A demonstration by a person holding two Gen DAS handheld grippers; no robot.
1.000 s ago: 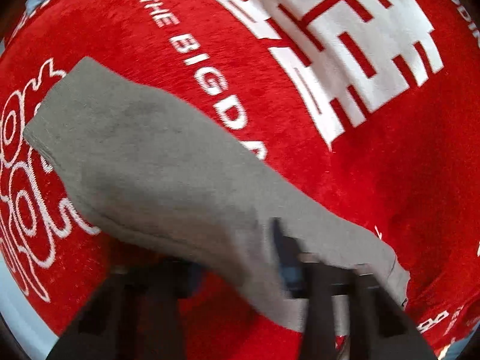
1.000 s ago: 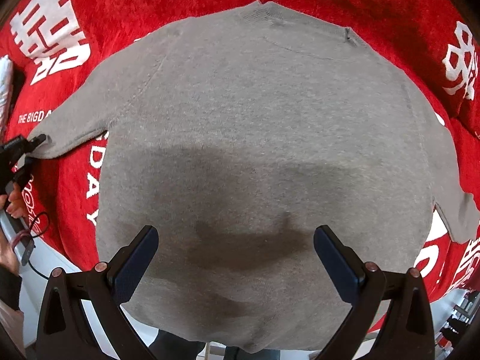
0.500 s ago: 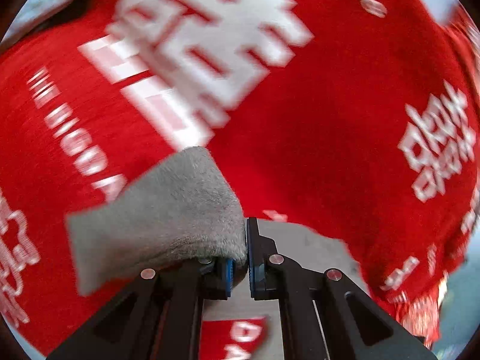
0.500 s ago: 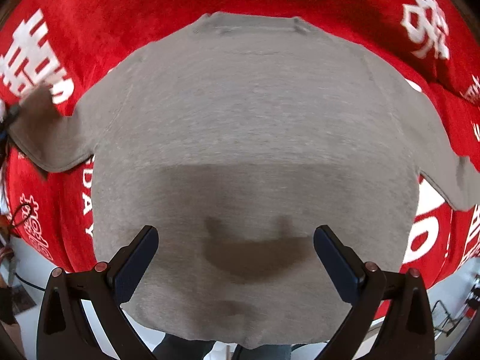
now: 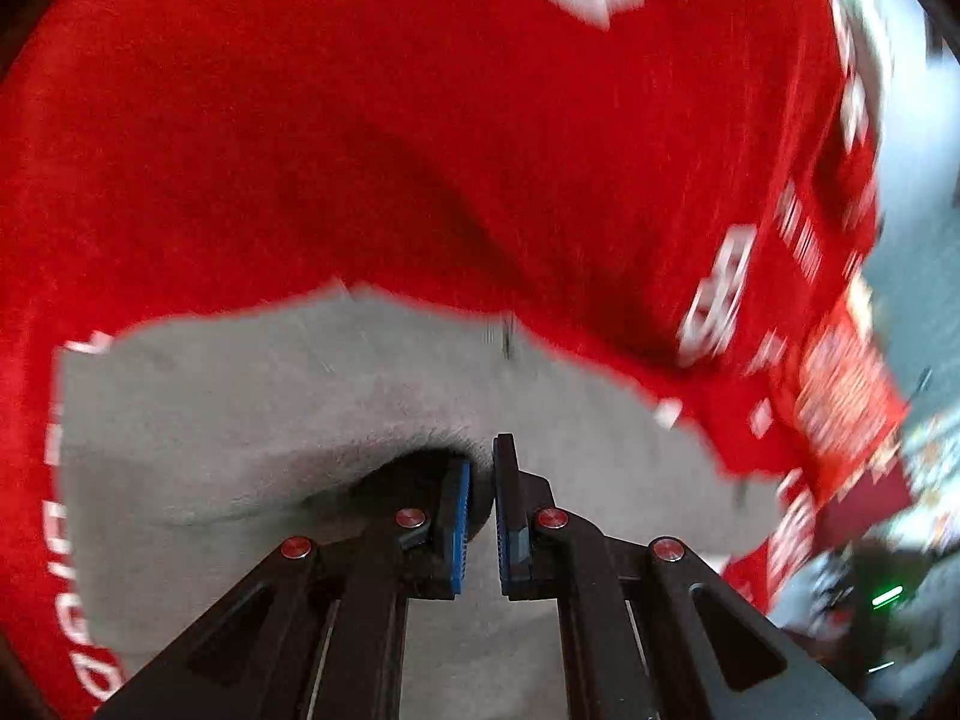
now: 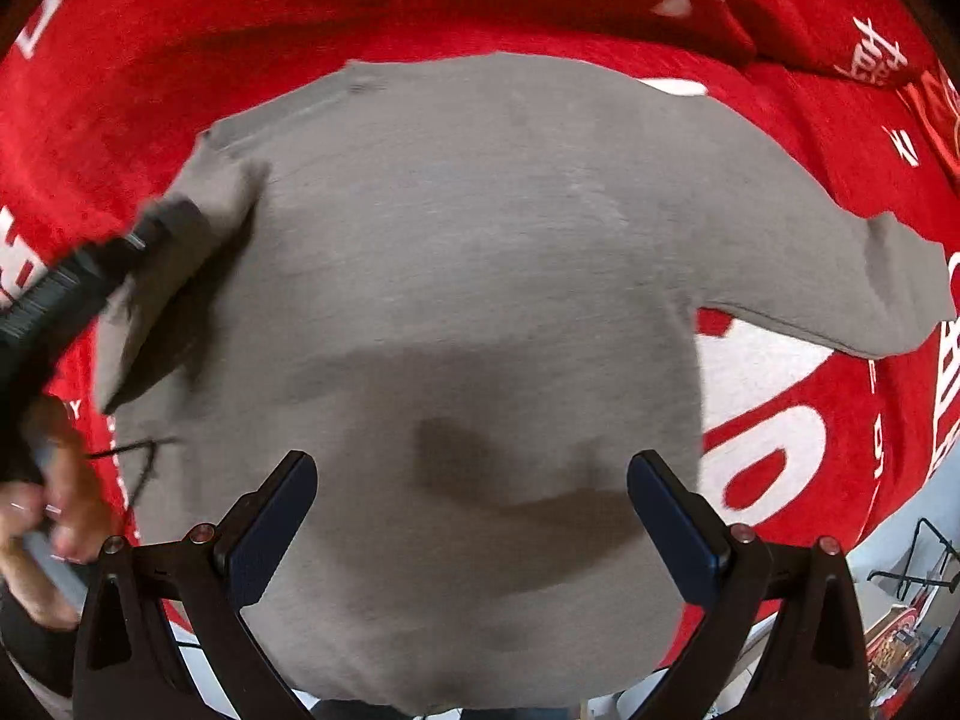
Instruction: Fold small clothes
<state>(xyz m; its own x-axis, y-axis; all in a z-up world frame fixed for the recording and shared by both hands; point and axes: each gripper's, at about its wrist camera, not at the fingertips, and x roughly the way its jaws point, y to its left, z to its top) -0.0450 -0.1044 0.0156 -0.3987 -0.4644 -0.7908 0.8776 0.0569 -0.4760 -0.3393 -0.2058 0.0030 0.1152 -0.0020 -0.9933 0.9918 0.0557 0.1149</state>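
Swung inward since a second ago, the left sleeve [image 6: 174,276] of the grey sweater [image 6: 480,300] has come off the red cloth and now hangs over the sweater's own shoulder, pinched at the cuff by the left gripper [image 5: 480,480] — its blue-padded fingers [image 5: 459,516] are drawn in narrow, with a fold of grey knit caught between them. That sweater lies flat and face-down-or-up, I can't tell which, spread across the red blanket [image 6: 180,30] with its white lettering, neckline at the far side, hem nearest the right camera. Over on the other side the right sleeve [image 6: 870,288] still stretches out flat onto the blanket, untouched. Hovering above the lower body of the sweater is the right gripper [image 6: 471,516], fingers spread wide, holding nothing, its shadow dark on the knit below. At the left edge of the right wrist view the person's hand [image 6: 54,498] grips the left tool's handle.
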